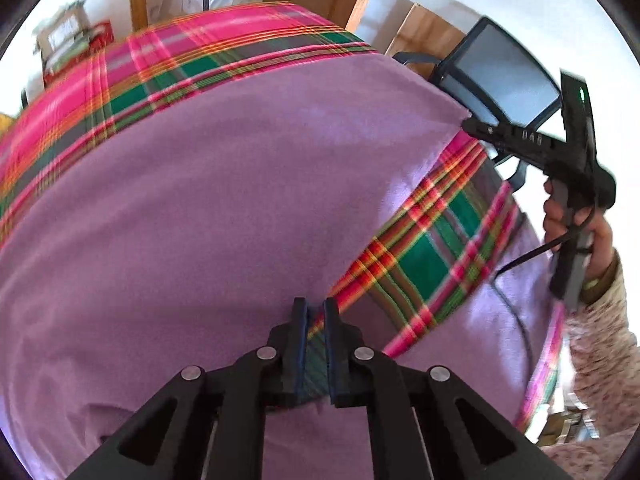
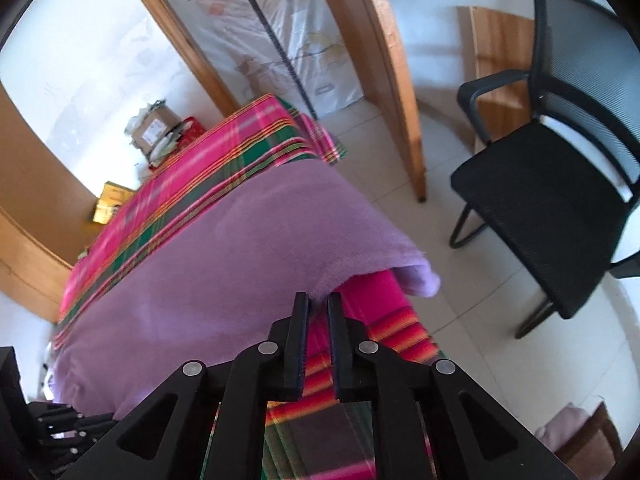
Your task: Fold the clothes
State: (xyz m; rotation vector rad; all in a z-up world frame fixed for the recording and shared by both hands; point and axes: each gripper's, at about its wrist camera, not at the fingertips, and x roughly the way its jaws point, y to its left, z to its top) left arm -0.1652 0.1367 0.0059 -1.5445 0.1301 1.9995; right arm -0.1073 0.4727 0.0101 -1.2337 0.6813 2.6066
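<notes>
Purple garment [image 1: 224, 184], both tongs pinching edge

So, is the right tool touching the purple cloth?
Touching. The left wrist view shows a corner of the purple cloth drawn to a point at the tip of the right tool.

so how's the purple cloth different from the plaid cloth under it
The purple cloth is plain and fuzzy; the plaid cloth is striped in pink, green and orange and looks smooth. The purple cloth lies on top, with a corner lifted near the right gripper; the plaid cloth lies beneath it and hangs over the table's edge. Both are spread over the same table.
</notes>
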